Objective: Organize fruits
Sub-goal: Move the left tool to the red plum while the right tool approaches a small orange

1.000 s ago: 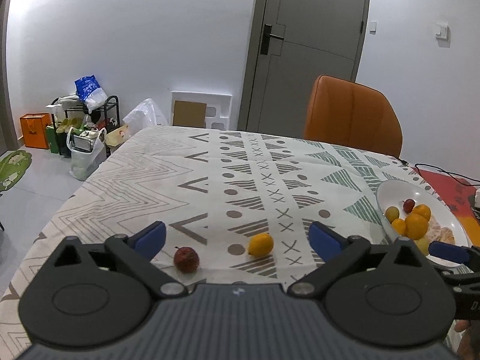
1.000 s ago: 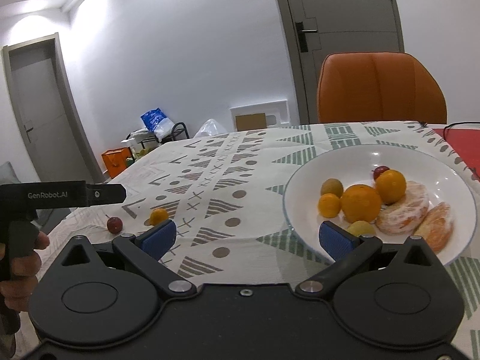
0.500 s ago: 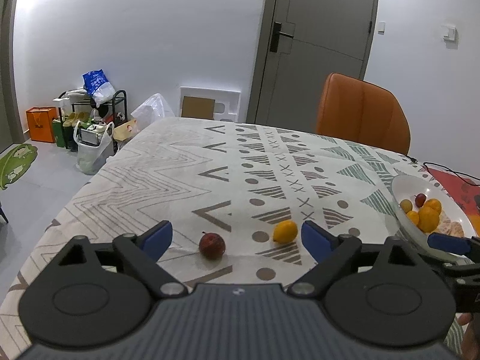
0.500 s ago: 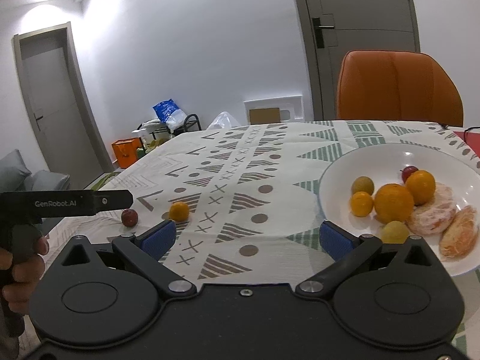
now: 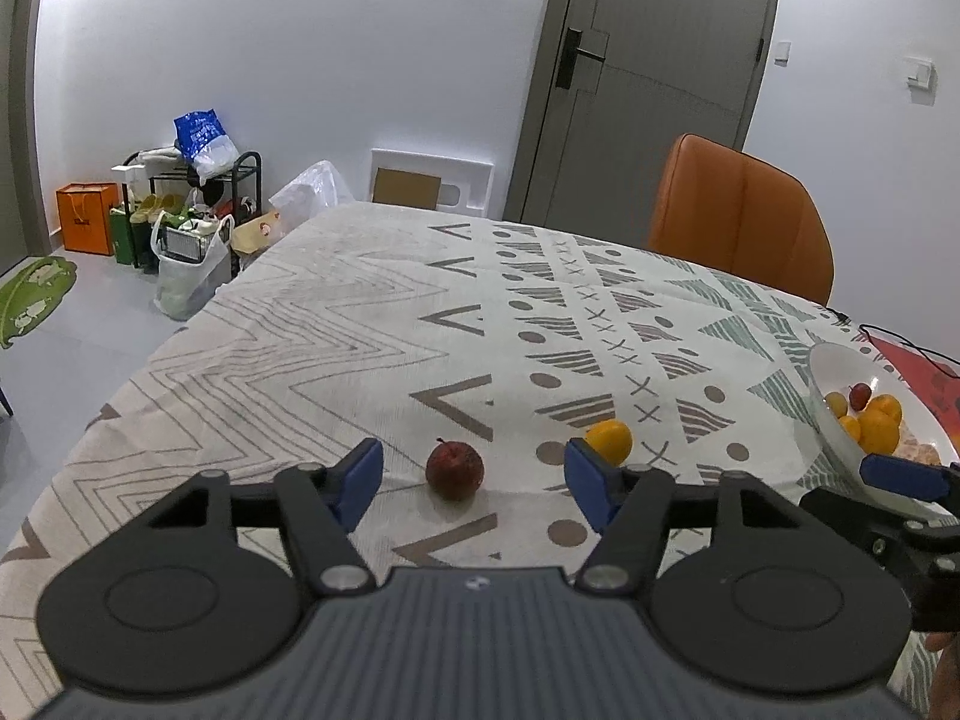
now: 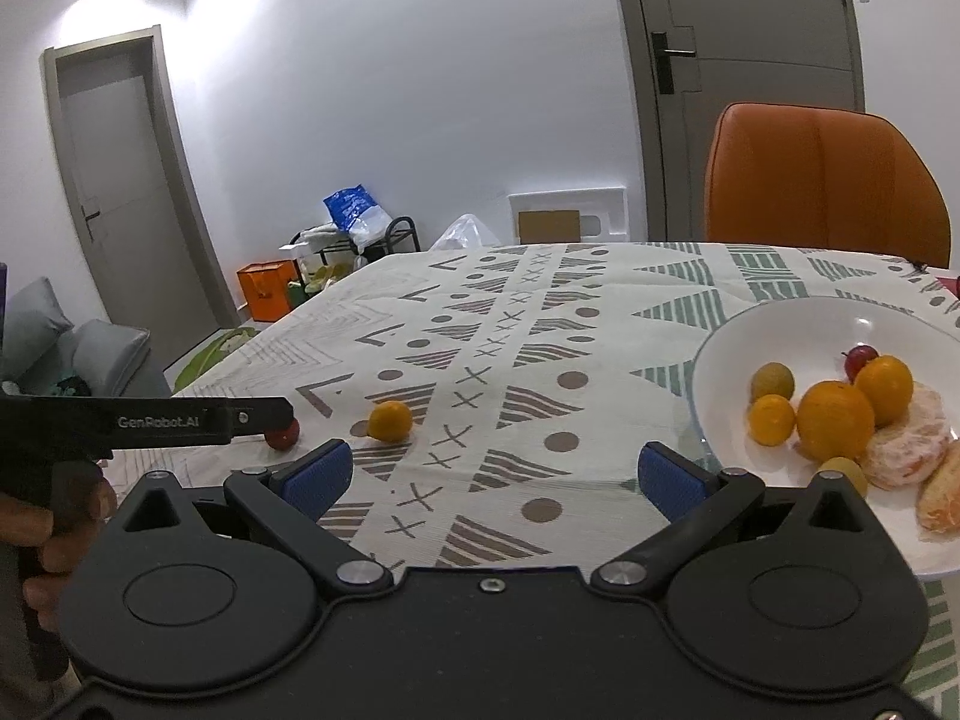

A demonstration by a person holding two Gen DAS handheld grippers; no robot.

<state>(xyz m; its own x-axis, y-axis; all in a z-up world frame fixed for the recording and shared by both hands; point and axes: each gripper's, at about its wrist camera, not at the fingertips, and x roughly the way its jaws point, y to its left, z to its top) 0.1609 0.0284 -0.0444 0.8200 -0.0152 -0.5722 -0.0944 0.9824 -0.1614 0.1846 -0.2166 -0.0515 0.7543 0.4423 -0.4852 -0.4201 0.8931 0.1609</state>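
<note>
Both left gripper fingers closer now, still unclenched round red fruit.

We note that the white bowl is cut off by the right edge in the right wrist view, and the peeled orange pieces with it. In the left wrist view the right gripper covers the bowl's near rim, and the fruit inside is too small to tell apart. The left gripper's black bar hides part of the red fruit in the right wrist view. The hand on that handle runs off the left edge. The things on the rack by the wall are too small to name.
</note>
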